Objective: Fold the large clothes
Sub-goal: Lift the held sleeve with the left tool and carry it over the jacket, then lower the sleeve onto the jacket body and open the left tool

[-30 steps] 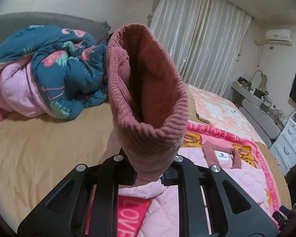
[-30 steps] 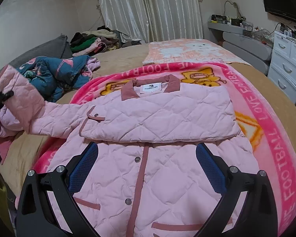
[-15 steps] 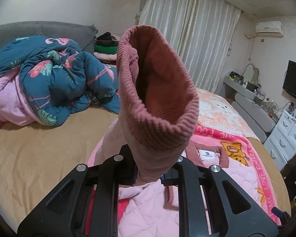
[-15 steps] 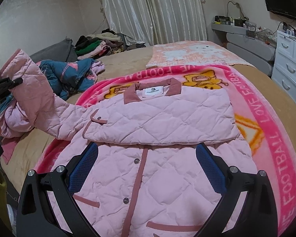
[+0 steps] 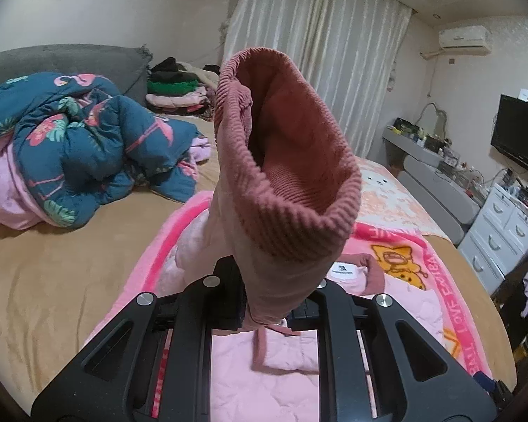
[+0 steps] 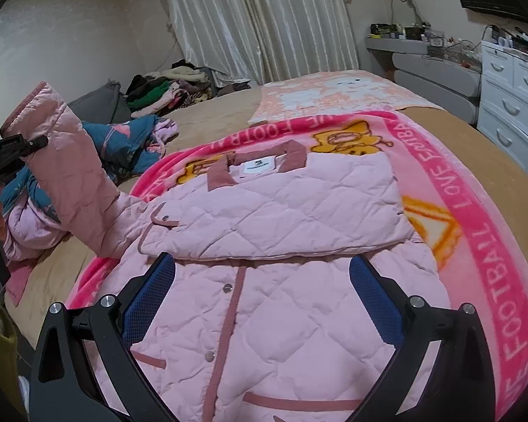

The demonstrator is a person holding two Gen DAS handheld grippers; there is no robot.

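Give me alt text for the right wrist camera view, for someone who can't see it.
A pink quilted jacket lies on a pink cartoon blanket on a bed, one sleeve lifted up at the left by the left gripper. The right gripper hovers above the jacket, jaws open.

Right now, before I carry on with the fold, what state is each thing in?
left hand-held gripper: shut on the sleeve, just below the cuff.
right hand-held gripper: open, empty, over the jacket front.
sleeve: lifted off the bed, cuff end up.
cuff: mouth open toward the camera.
jacket: flat on the blanket, front snapped shut, other sleeve folded across the chest.
blanket: spread on the bed.
duvet: crumpled.
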